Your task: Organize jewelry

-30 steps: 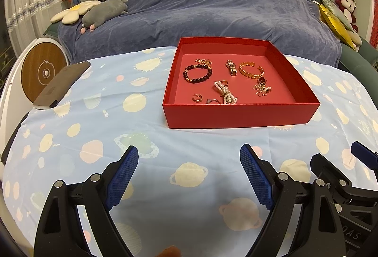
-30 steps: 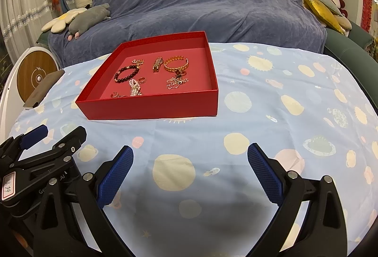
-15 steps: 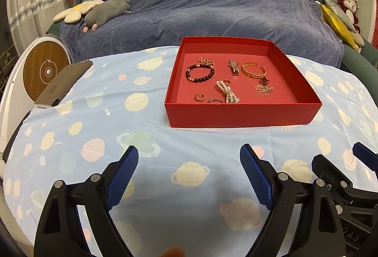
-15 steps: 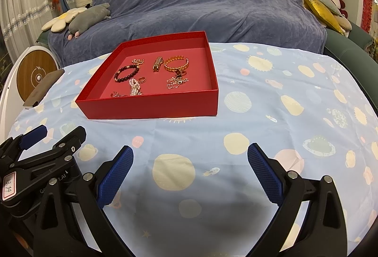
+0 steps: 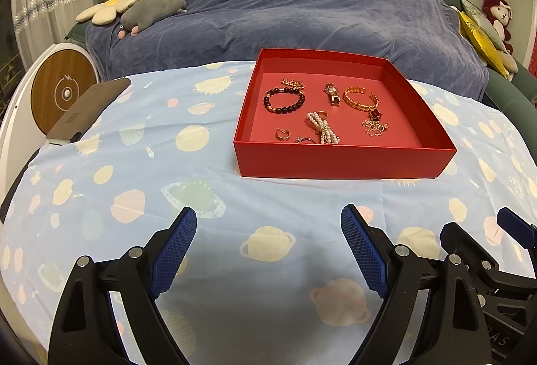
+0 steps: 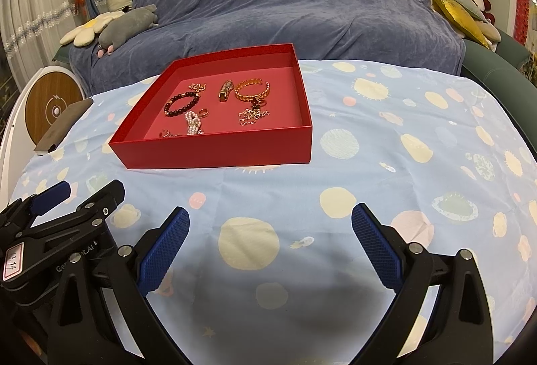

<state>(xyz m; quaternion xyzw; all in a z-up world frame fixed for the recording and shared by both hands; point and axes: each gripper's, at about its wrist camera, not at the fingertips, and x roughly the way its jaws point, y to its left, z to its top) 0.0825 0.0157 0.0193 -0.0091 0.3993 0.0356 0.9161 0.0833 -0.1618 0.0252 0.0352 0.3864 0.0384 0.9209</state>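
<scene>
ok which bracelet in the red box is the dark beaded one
The dark bead bracelet, at the box's left rear. The gold cuff bracelet is open metal, and the pearl bracelet is white.

One shallow red cardboard box [image 5: 339,160] sits on one tabletop covered by a pale blue planet-print cloth [image 5: 141,184]. Inside lie three bracelets: one dark beaded bracelet [image 5: 284,100], one open gold cuff bangle [image 5: 360,98], one white pearl strand [image 5: 323,127]. There are also three small rings [image 5: 282,134], two tangled gold chains [image 5: 376,126] and one gold watch-style band [image 5: 332,93]. Two black claws with blue pads are visible, one left claw [image 5: 268,251] and one right claw [image 6: 270,246].
</scene>
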